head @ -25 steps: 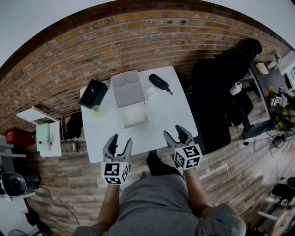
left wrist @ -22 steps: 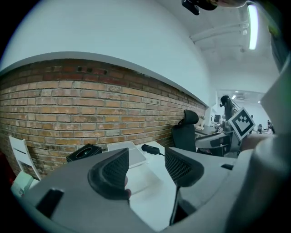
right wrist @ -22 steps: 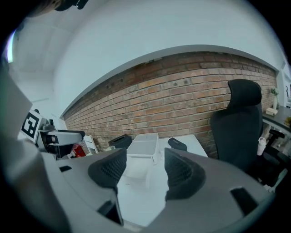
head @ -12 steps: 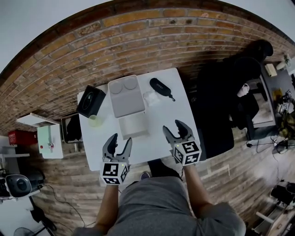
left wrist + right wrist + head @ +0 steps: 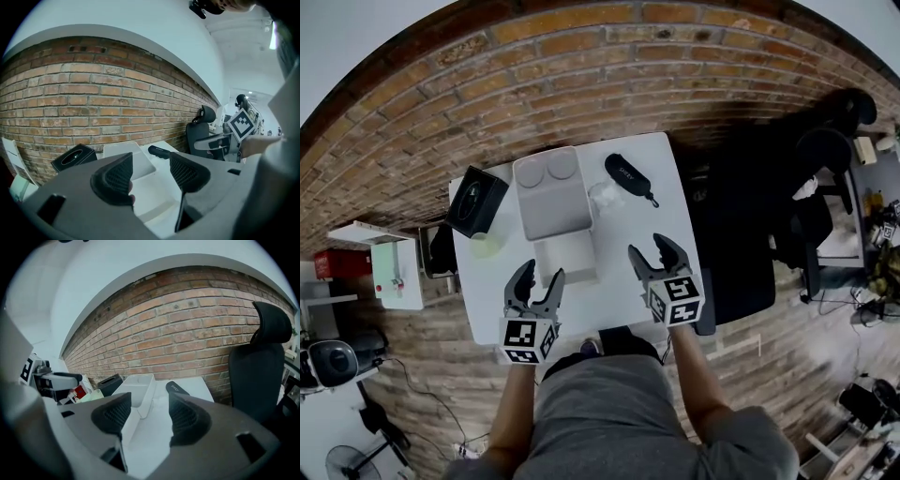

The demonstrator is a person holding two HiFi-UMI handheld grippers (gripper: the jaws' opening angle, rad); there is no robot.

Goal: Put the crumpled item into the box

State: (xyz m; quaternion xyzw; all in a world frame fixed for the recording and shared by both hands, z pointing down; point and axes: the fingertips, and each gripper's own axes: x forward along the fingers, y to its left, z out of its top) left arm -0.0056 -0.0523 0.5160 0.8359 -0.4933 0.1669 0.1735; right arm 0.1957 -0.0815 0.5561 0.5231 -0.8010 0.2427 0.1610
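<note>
Left gripper (image 5: 539, 275): jaws apart, empty. Right gripper (image 5: 651, 247): jaws closing, nothing between them. Only the head view shows the crumpled item (image 5: 602, 195), ahead of the right gripper, beside the box (image 5: 551, 192). Surface: white table (image 5: 619, 234). Beyond: brick wall (image 5: 187, 333).

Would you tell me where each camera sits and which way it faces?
Head view: on the person's head, looking steeply down at the white table; torso, forearms, left tool, right tool show.
Left gripper view: on the left tool, facing the brick wall; its open, empty jaws.
Right gripper view: on the right tool, facing that wall; its empty jaws, closing.
All share the white box.
</note>
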